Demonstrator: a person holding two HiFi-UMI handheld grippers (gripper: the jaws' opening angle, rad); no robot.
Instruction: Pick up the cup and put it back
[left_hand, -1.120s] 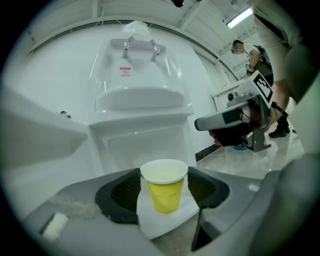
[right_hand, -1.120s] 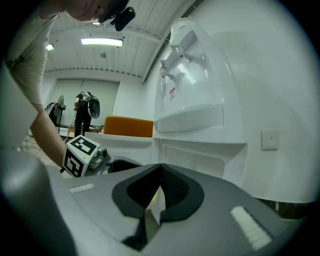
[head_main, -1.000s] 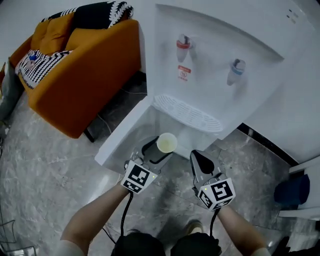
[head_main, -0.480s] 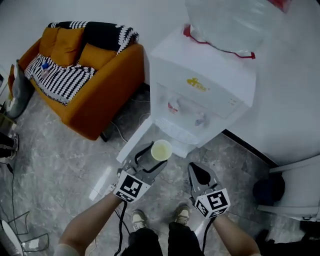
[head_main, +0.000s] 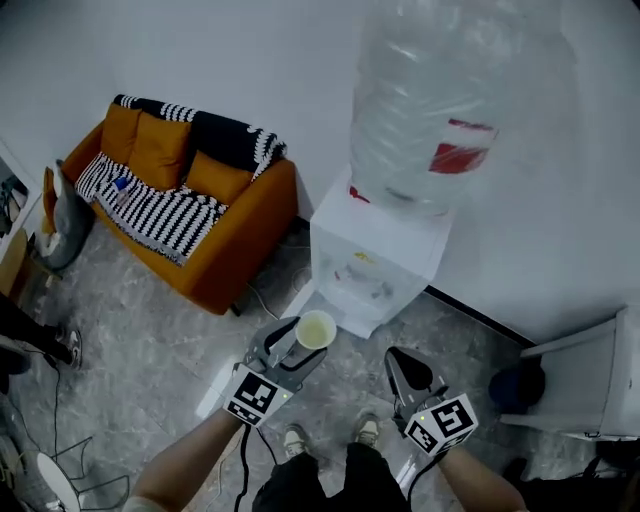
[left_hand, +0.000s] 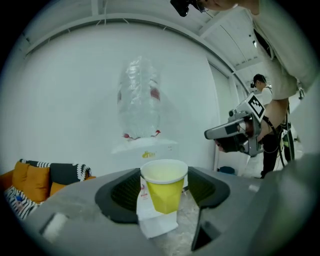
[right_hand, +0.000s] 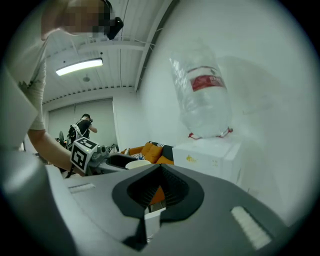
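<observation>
Left gripper (head_main: 298, 342) clamps the yellow cup (head_main: 316, 328) by its sides, up in the air before the water dispenser (head_main: 375, 265); right gripper (head_main: 405, 368) is closed, empty. Squeeze harder and that thin wall could buckle; tip it and any contents spill

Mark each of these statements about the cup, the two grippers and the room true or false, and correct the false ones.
1. The yellow paper cup sits between the jaws of the left gripper. True.
2. The right gripper carries a second cup. False: its jaws are together with nothing between them.
3. In the head view the orange sofa stands to the left of the white water dispenser. True.
4. The clear plastic water bottle lies on the floor. False: it stands neck down on top of the dispenser.
5. The cup is held with its mouth upward. True.
</observation>
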